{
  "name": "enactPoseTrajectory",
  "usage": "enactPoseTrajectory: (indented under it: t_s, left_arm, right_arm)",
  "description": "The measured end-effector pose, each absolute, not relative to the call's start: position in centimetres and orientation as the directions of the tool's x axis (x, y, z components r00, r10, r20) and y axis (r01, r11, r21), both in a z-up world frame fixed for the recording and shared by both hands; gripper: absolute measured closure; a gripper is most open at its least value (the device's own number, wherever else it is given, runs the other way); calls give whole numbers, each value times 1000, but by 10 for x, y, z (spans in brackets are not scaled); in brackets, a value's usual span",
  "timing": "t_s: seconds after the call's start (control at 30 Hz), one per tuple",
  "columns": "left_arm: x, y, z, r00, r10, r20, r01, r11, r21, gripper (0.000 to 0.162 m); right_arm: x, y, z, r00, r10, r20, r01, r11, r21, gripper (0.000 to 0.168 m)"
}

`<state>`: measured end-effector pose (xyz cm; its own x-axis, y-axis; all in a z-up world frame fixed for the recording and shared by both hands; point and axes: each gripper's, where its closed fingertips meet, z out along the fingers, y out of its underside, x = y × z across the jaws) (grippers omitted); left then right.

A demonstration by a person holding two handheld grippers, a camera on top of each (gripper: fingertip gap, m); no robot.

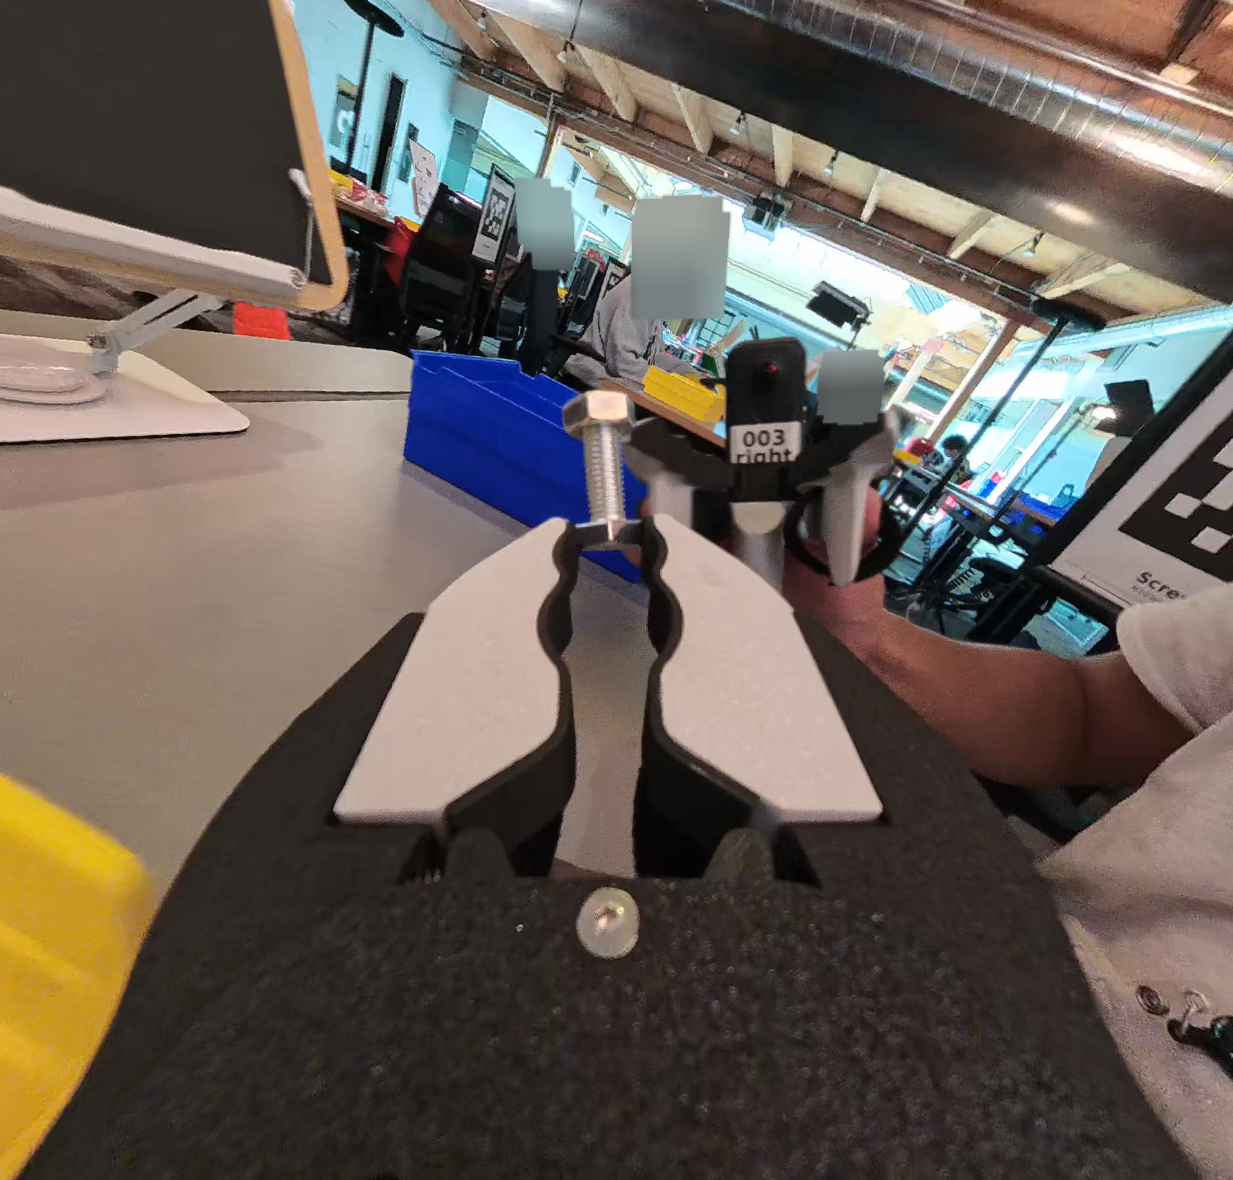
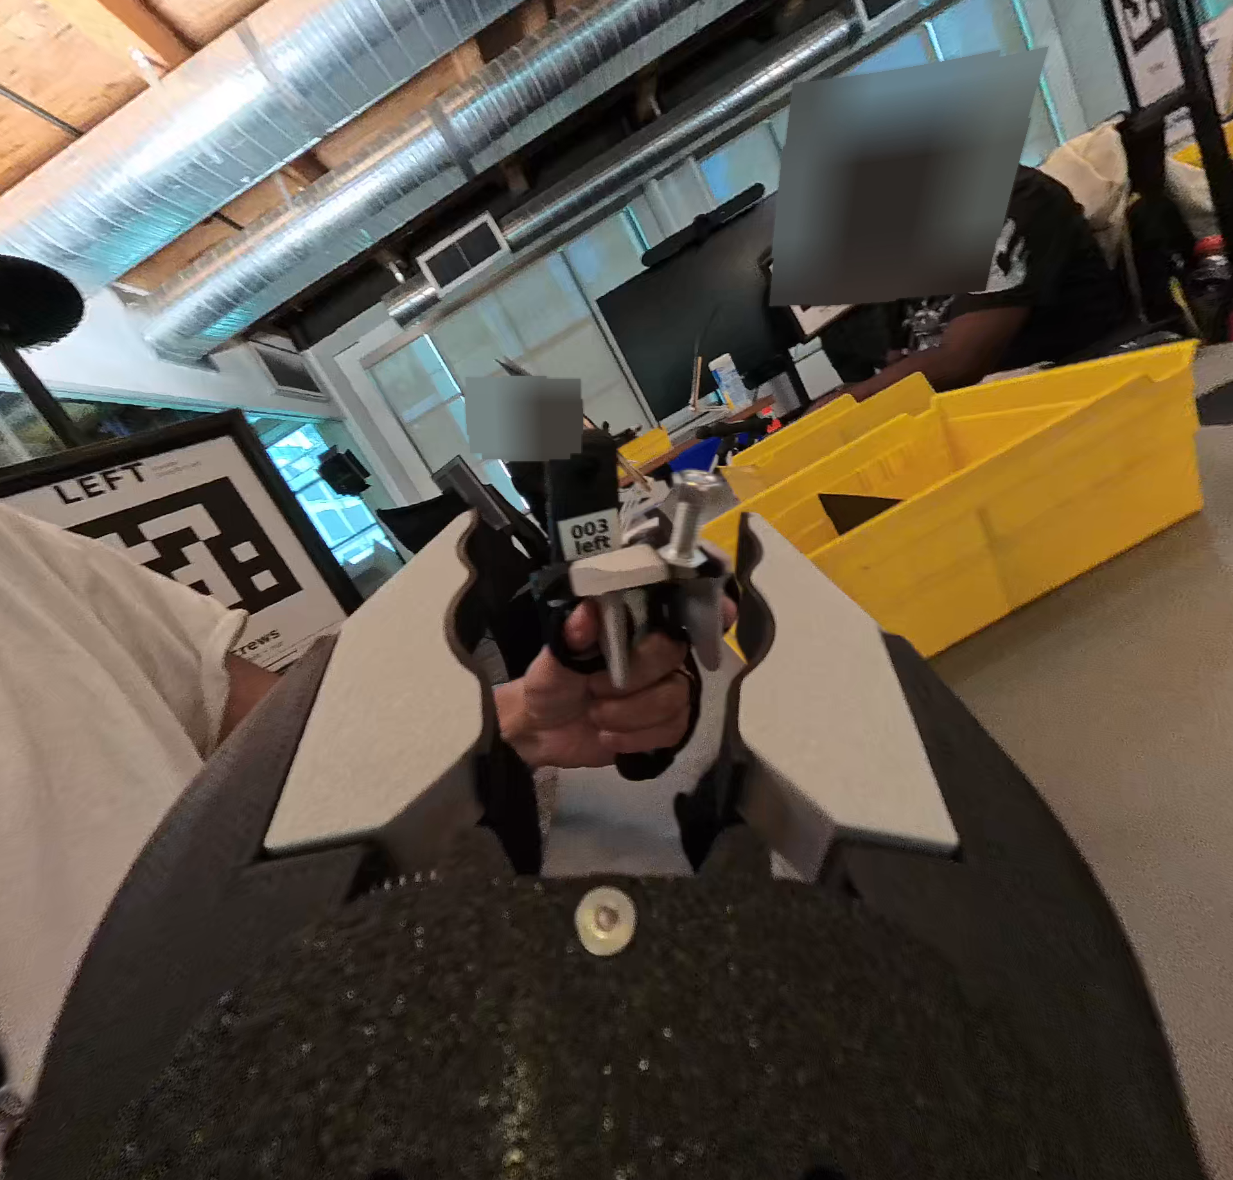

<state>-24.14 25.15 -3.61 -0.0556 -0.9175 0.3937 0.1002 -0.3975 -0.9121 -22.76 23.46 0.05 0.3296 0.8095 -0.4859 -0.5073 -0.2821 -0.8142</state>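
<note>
My left gripper [image 1: 604, 537] is shut at its tips on a silver hex nut [image 1: 600, 534]. A threaded bolt [image 1: 604, 461] stands up from the nut, hex head on top. It is held above the grey table [image 1: 200, 581]. My right gripper [image 2: 607, 534] is open and empty, its fingers spread wide. It faces the left gripper [image 2: 674, 568], whose bolt [image 2: 690, 521] shows just beyond the right fingertip. In the left wrist view the right gripper [image 1: 757, 521] sits just behind and right of the bolt, held by a hand [image 1: 841, 608].
A blue bin [image 1: 494, 434] stands on the table behind the bolt. A yellow bin [image 1: 53, 934] is at the near left. Yellow bins [image 2: 967, 501] stand to the right in the right wrist view. A white stand [image 1: 133, 374] with a dark screen is far left. Framed marker boards [image 1: 1187, 501] [image 2: 180, 534] stand nearby. People sit in the background.
</note>
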Motion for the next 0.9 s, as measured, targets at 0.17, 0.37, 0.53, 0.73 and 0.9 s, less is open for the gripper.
enactPoseTrajectory:
  t_s: [0.17, 0.37, 0.53, 0.73, 0.9]
  left_arm:
    - [-218, 213, -45, -171, -910, 378, 8, -385, -923, 144]
    - [-222, 225, -39, -190, -866, 462, 63, -481, -875, 144]
    - [-241, 262, -43, -85, -856, 509, 120, -516, -848, 144]
    - [-220, 227, -49, -163, -872, 461, 26, -471, -882, 144]
    - [-206, 204, -51, -212, -872, 442, -17, -449, -893, 144]
  right_arm:
    - [-245, 240, -8, 293, 810, -508, -517, -313, -797, 80]
    - [-251, 224, 0, 277, 841, -464, -539, -264, -800, 80]
    - [-230, 209, 6, 233, 877, -420, -564, -230, -793, 115]
    - [-226, 240, -18, 305, 785, -540, -586, -292, -756, 81]
    - [-241, 236, -11, 234, 808, -540, -606, -313, -731, 80]
